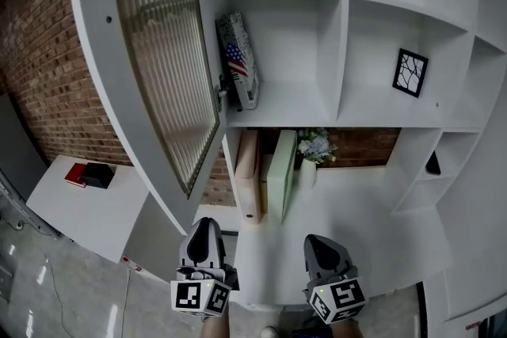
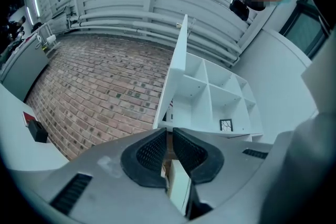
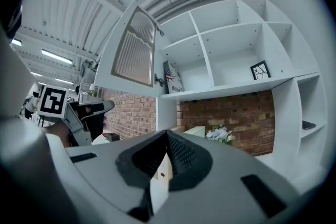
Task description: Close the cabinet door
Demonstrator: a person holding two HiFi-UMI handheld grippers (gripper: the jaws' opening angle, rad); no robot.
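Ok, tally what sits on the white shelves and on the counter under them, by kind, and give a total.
Book: 1
Framed picture: 1
Bunch of flowers: 1
Boards: 2, a green board and a wooden board
Small dark thing on the right side shelf: 1
Total: 6

Cabinet door of ribbed glass in smooth white frame, rough brick wall
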